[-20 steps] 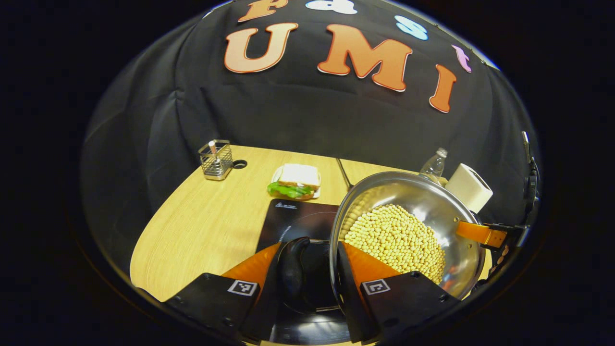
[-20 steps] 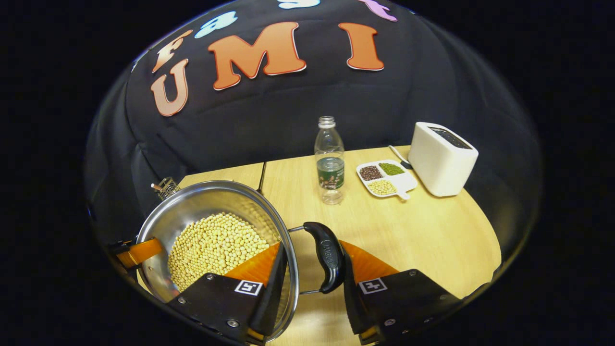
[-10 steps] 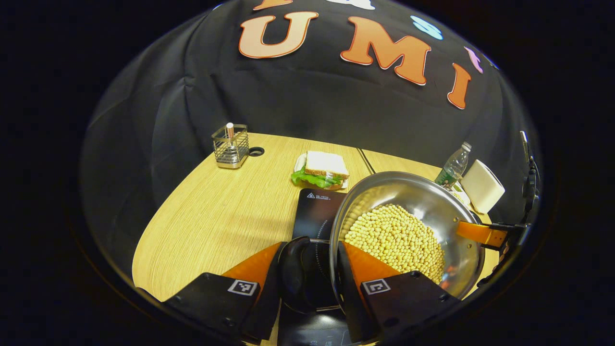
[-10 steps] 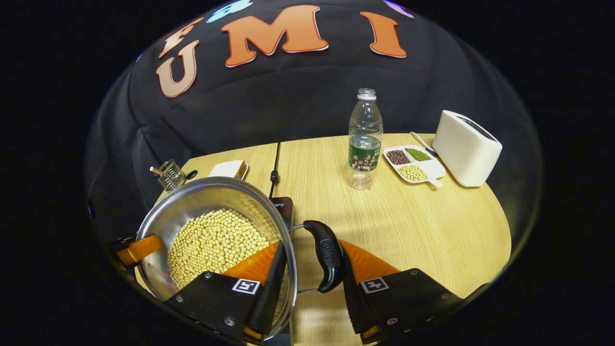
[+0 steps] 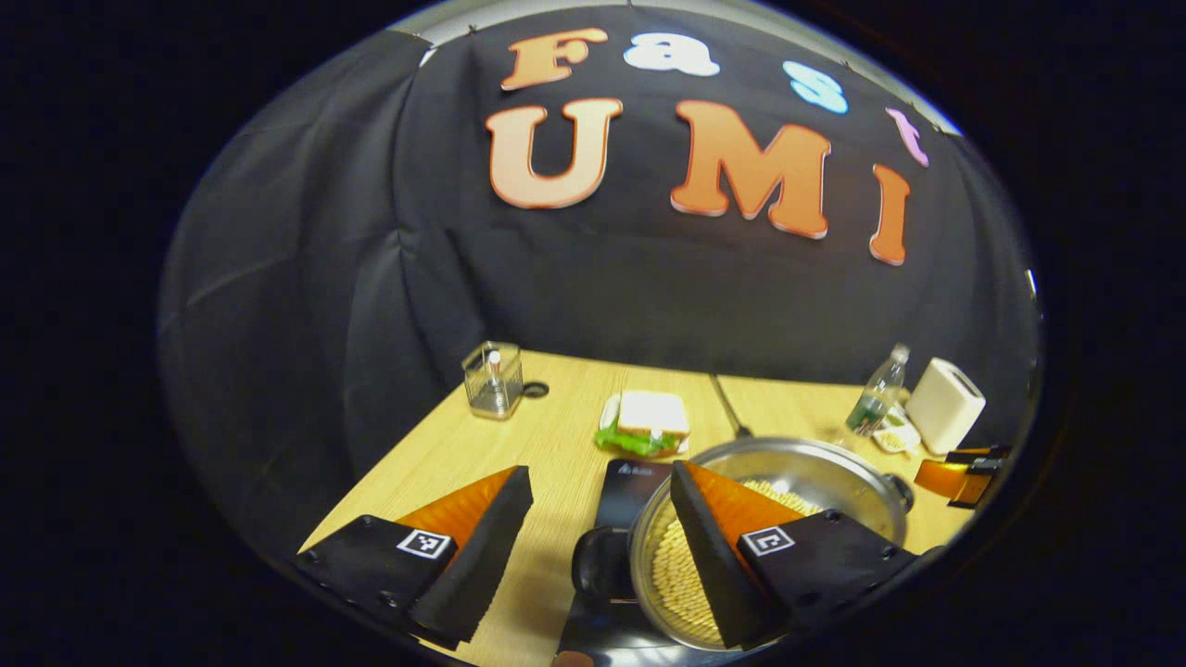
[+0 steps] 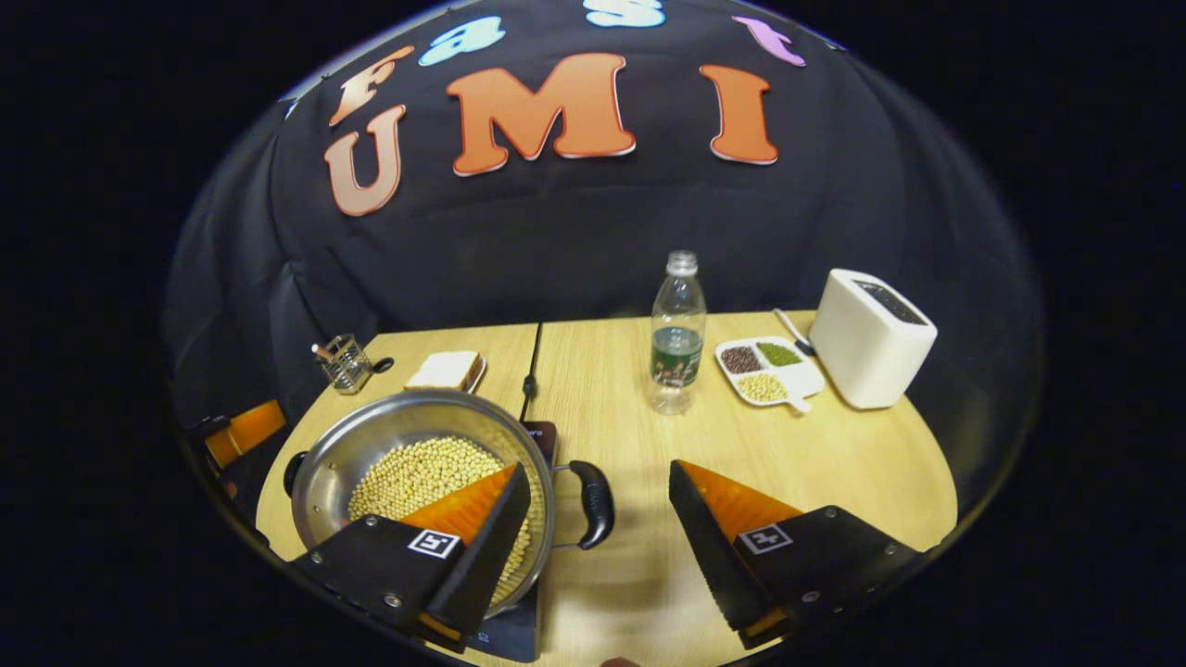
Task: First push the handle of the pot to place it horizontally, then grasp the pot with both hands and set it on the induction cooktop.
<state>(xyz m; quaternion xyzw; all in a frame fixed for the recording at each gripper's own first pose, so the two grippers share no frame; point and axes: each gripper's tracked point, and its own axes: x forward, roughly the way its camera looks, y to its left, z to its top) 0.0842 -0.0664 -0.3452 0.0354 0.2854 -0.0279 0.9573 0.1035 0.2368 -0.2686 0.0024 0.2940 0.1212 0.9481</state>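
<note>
Both grippers, left (image 5: pixel 593 514) and right (image 6: pixel 598 514), hang with jaws spread wide and holding nothing, each above its own side handle, because the pot (image 6: pixel 371 445) of beans sits below them on the induction cooktop (image 5: pixel 625 486), delivered.

Left gripper (image 5: pixel 600 519), right gripper (image 6: pixel 600 514), wedge-shaped fingers (image 6: pixel 482 528), black bodies with screws, square black-and-white marker tags

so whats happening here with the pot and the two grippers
A person works a gripper in each hand. The steel pot of soybeans sits on the black induction cooktop. The left gripper and the right gripper both have open jaws beside the pot's side handles, gripping nothing.
</note>
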